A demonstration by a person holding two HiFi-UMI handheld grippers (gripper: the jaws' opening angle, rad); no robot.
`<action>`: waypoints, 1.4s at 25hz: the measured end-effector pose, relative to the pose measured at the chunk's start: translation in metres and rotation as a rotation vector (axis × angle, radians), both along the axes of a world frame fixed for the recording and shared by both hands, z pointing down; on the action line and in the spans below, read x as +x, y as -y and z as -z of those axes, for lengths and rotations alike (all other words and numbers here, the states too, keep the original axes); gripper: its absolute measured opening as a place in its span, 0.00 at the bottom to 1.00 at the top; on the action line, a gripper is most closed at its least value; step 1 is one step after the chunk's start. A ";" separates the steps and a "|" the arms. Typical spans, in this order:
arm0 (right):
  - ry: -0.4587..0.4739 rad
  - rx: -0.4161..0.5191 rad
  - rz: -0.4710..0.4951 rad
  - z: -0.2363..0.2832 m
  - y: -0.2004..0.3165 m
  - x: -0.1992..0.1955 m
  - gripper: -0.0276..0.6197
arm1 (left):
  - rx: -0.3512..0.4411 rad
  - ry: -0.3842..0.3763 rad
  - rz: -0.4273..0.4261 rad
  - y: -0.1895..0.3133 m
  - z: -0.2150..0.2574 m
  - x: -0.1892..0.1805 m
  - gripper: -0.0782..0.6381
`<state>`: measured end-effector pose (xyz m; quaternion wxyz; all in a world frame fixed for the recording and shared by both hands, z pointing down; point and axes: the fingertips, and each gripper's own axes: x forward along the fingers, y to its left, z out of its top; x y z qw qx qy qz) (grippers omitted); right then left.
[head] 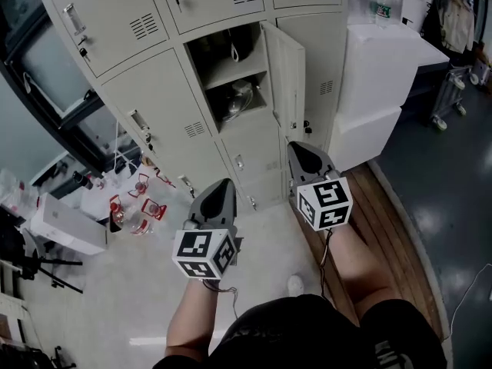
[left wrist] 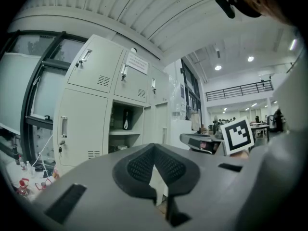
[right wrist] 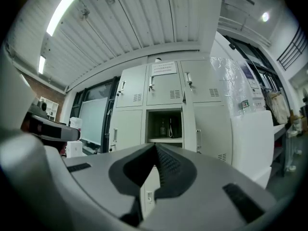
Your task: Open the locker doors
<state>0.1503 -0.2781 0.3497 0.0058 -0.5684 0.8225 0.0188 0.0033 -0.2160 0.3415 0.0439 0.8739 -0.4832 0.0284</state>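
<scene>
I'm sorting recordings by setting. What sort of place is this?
Probably a locker corner of a large open workspace or lab: a bank of cream metal lockers, one with its door swung open, stacked white boxes beside them, and a railed mezzanine beyond.

Bright, even light from a ceiling strip; gripper views bend, darken at edges.

No legible txt; notice on locker blurred.

The head view looks steeply down onto the cream metal lockers; both gripper views face them level from nearby, all sharing the open middle compartment.
</scene>
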 end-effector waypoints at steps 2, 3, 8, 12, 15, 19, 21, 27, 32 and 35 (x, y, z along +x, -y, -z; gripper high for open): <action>-0.003 -0.004 -0.015 0.004 -0.017 -0.013 0.04 | -0.001 -0.001 -0.016 -0.013 0.002 -0.013 0.11; -0.004 -0.007 -0.024 0.005 -0.026 -0.018 0.04 | -0.002 -0.002 -0.025 -0.019 0.002 -0.019 0.11; -0.008 -0.033 -0.065 0.006 -0.067 -0.045 0.04 | -0.002 -0.008 -0.072 -0.050 0.000 -0.044 0.11; -0.029 -0.061 -0.082 -0.002 -0.099 -0.064 0.04 | -0.008 -0.021 -0.103 -0.072 -0.006 -0.059 0.11; -0.033 -0.083 -0.100 -0.006 -0.117 -0.073 0.04 | -0.018 -0.038 -0.119 -0.082 -0.010 -0.069 0.11; -0.034 -0.109 -0.114 -0.015 -0.138 -0.082 0.04 | -0.031 -0.044 -0.134 -0.096 -0.018 -0.079 0.11; -0.039 -0.111 -0.121 -0.017 -0.148 -0.085 0.04 | -0.033 -0.053 -0.137 -0.101 -0.020 -0.082 0.11; -0.037 -0.115 -0.135 -0.023 -0.167 -0.089 0.04 | -0.035 -0.043 -0.149 -0.114 -0.024 -0.084 0.11; -0.036 -0.109 -0.137 -0.017 -0.170 -0.090 0.04 | -0.037 -0.035 -0.158 -0.118 -0.022 -0.085 0.11; -0.038 -0.103 -0.133 -0.012 -0.168 -0.092 0.04 | -0.029 -0.050 -0.160 -0.117 -0.016 -0.087 0.11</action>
